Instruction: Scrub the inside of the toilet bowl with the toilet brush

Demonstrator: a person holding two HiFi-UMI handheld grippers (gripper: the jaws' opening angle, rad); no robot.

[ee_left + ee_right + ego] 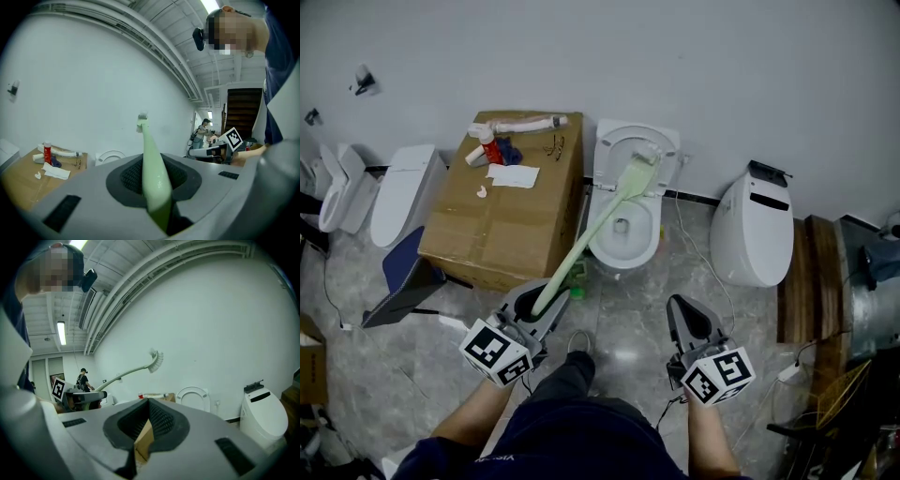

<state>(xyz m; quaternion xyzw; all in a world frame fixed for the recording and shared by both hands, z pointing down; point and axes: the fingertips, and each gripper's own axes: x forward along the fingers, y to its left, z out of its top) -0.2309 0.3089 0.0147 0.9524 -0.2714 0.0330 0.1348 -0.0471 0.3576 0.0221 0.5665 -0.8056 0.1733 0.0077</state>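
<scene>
Four toilets (652,234), one toilet brush (581,247), one cardboard box (502,234), two grippers (531,306).

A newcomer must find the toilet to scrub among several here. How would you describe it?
Find the big cardboard box against the white wall. The toilet stands just right of it in the head view. Unlike the closed left-hand toilet and right-hand toilet, its lid is up and its bowl open.
</scene>
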